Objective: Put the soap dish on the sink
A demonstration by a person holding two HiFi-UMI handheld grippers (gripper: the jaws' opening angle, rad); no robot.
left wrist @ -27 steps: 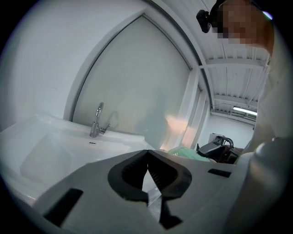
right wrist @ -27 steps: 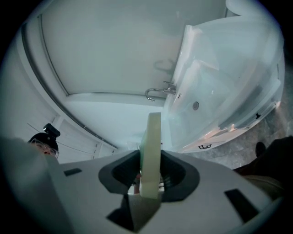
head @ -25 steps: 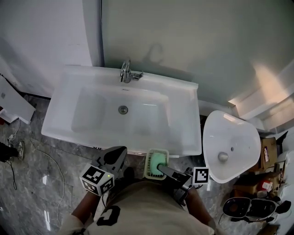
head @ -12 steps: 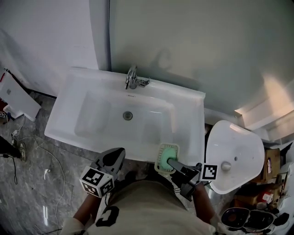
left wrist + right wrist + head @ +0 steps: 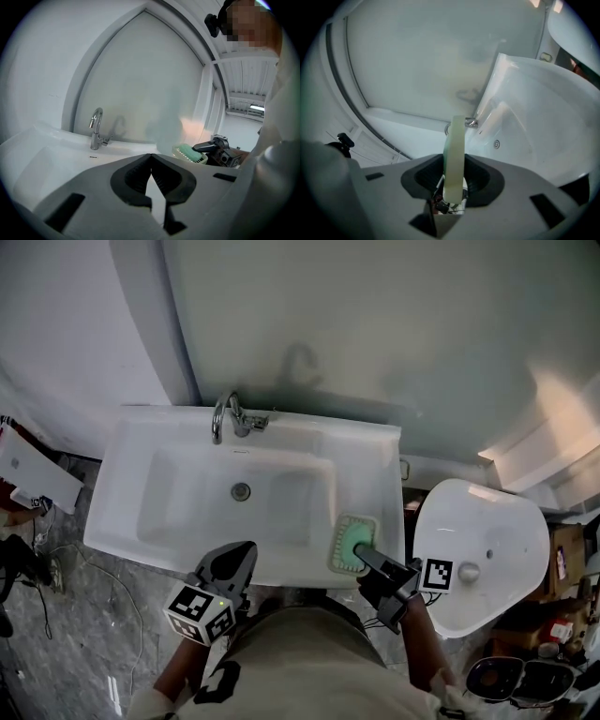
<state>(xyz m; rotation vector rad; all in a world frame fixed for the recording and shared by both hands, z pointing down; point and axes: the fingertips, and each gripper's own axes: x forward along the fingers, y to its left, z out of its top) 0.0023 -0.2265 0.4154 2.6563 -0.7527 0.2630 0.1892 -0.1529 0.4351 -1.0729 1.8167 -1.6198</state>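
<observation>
Right gripper view first: my right gripper has its jaws closed partway, clamped onto the pale green rectangular plastic soap dish. From here I see the dish edge-on, standing up between the pads. Head view shows the same dish face up, with a darker mint green middle inside a lighter slatted rim, and the right gripper pinching its near edge. The dish is over the front right corner of the big white rectangular ceramic sink, right at the front rim. Can't tell if it's resting on the rim or just above it.

Left gripper view: my left gripper has its jaw tips together with nothing in them. Head view has the left gripper just in front of the sink's front edge, left of the dish and apart from it.

A curved chrome tap sits on the sink's back ledge, and there's a round metal drain in the bowl. Off to the right, a separate white rounded basin stands beside the sink
</observation>
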